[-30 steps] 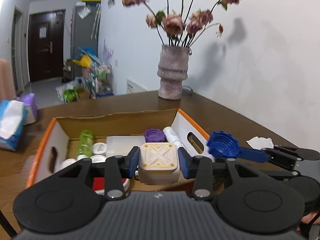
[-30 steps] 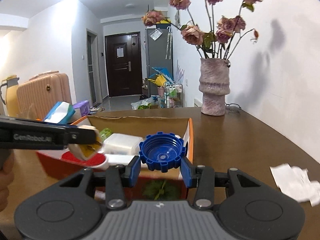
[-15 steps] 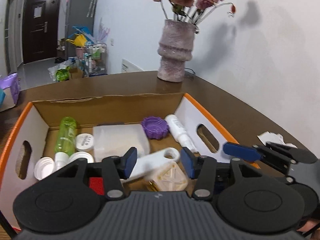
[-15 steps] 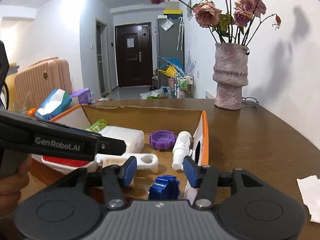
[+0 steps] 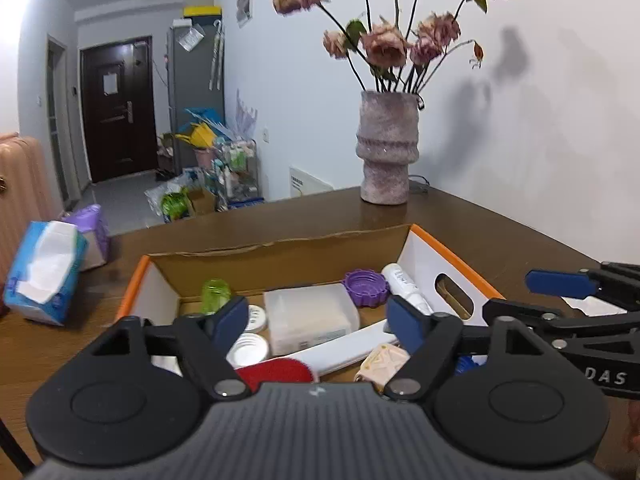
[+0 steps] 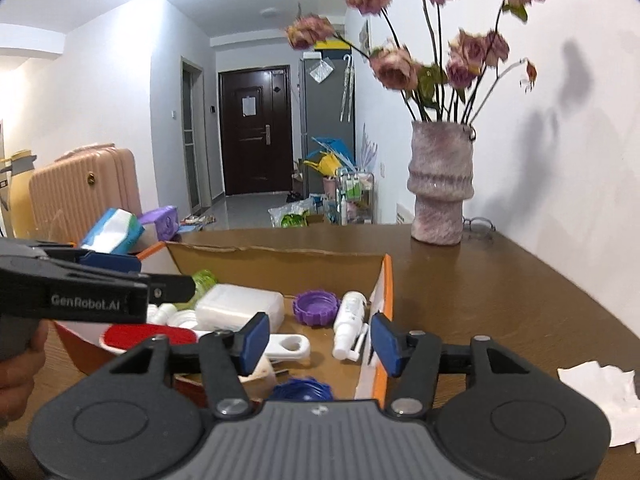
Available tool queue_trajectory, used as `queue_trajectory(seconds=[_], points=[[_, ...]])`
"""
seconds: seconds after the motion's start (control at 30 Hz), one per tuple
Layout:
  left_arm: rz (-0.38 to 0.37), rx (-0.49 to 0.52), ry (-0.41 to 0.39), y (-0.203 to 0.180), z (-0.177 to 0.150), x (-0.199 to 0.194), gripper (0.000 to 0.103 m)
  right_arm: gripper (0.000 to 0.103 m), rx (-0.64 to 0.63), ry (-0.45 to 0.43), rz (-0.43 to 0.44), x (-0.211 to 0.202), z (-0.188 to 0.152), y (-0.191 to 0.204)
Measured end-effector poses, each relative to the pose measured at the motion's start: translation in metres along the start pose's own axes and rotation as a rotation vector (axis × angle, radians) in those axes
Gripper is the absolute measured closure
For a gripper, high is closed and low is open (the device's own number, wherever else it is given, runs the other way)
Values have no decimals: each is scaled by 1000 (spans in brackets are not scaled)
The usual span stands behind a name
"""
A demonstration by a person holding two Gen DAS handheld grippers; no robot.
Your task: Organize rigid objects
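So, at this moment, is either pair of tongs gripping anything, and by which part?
Nothing is held. The left tongs and the right tongs are both open and empty above the box.

Both claws, clamped on objects a second ago, now gape with nothing between their pads. The cream square block (image 5: 382,362) and blue cap (image 6: 302,390) have dropped into the cardboard box (image 6: 280,258), at its near edge.
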State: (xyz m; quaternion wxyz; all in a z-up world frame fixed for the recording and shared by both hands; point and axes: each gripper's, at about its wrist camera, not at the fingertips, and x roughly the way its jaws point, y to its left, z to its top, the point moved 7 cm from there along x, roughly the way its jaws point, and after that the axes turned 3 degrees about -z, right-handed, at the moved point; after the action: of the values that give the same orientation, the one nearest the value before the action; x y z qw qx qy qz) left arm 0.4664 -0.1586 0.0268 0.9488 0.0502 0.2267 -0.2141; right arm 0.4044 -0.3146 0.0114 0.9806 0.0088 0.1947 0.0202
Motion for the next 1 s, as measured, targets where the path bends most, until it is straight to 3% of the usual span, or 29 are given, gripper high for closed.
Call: queue_trajectory(seconds=[0.17, 0.3, 0.37, 0.43, 0.53, 0.63, 0.8, 1.0], points=[[54, 17, -38, 5, -2, -37, 15, 42, 14, -7, 7, -24, 3, 11], [101, 32, -99, 7, -8, -67, 9, 38, 53, -39, -36, -39, -1, 10], [115, 32, -170, 7, -12, -84, 3, 31, 76, -106, -59, -54, -4, 8], [114, 34, -249, 5, -18, -100, 2, 12, 80, -204, -87, -71, -8, 7], [89, 36, -333, -2, -29, -118, 0, 5, 46, -318, -168, -94, -17, 9], [67, 18, -385, -8, -41, -137, 0, 5, 31, -314, -191, -108, -26, 13], [57, -39, -395, -8, -58, -164, 0, 5, 40, -298, -201, -134, -40, 23], [55, -40, -399, -6, -73, -198, 0, 5, 40, -276, -197, -168, -54, 43]])
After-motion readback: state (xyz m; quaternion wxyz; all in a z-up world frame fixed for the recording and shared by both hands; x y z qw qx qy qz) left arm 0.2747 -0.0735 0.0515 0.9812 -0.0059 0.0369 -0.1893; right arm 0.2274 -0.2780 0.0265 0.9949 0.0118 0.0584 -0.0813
